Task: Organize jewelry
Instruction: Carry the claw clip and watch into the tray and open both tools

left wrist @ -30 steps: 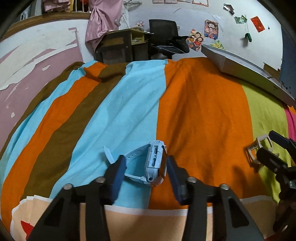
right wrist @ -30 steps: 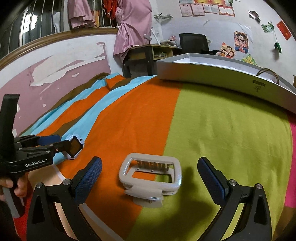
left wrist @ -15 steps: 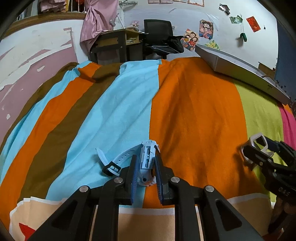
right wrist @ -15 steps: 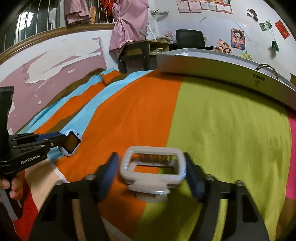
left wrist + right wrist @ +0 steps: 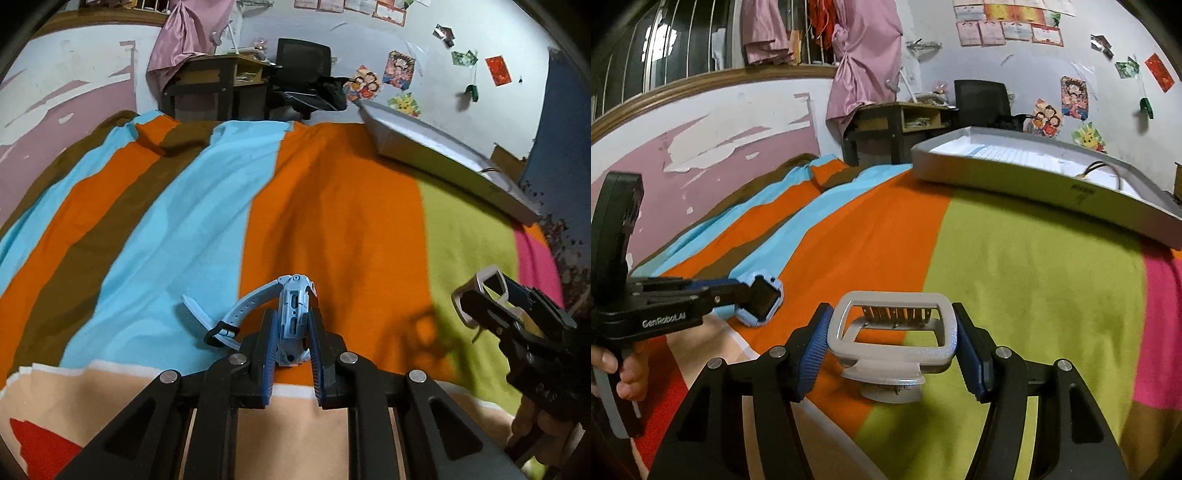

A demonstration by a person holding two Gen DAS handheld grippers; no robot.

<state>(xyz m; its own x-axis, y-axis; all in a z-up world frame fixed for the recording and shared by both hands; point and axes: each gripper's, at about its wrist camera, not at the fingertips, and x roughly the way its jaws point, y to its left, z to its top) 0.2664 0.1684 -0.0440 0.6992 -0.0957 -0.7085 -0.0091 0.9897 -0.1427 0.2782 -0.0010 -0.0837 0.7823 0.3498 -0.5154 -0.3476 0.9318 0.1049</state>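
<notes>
A light blue watch [image 5: 293, 319] is lifted off the striped blanket, its face clamped between the blue pads of my left gripper [image 5: 291, 332], which is shut on it; its strap hangs out to the left. In the right wrist view the same watch [image 5: 761, 304] shows at the left. A beige hair claw clip [image 5: 894, 339] sits between the pads of my right gripper [image 5: 892, 343], shut on its sides and raised above the blanket. That clip [image 5: 480, 295] appears at the right edge of the left wrist view.
A long grey tray [image 5: 1034, 177] with a white lining lies at the far right of the bed, a thin loop [image 5: 1102, 171] resting inside it. The striped blanket [image 5: 332, 221] covers the bed. A desk [image 5: 218, 88] and a black chair [image 5: 303, 74] stand beyond.
Both grippers went from open to shut, the left on the watch and the right on the claw clip, and both items have since been raised off the blanket.
</notes>
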